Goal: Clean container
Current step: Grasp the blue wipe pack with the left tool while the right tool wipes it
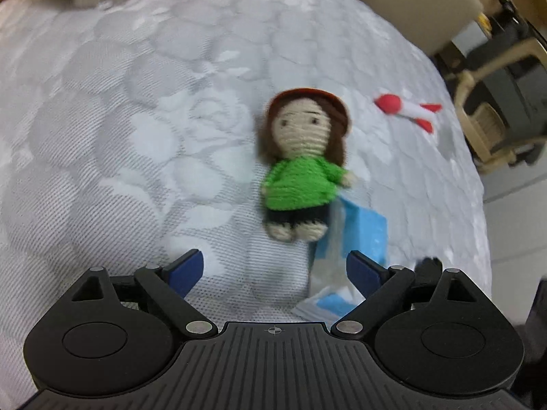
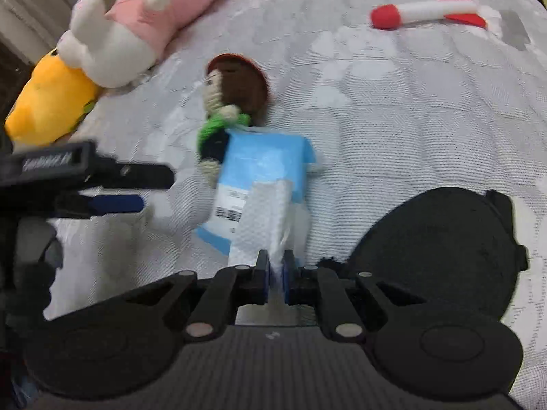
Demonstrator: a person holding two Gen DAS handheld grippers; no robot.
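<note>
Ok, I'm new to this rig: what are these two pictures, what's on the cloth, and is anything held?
Each picture comes from a camera on a handheld two-finger gripper, looking along its fingers.

Left wrist view: the left gripper is open and empty above a crocheted doll on the white patterned tablecloth.

Right wrist view: the right gripper is shut on a white tissue that comes out of a blue tissue pack beside the doll. Also on the cloth: a red-and-white toy rocket, a pink-and-white plush, a yellow plush and a black round object.
</note>
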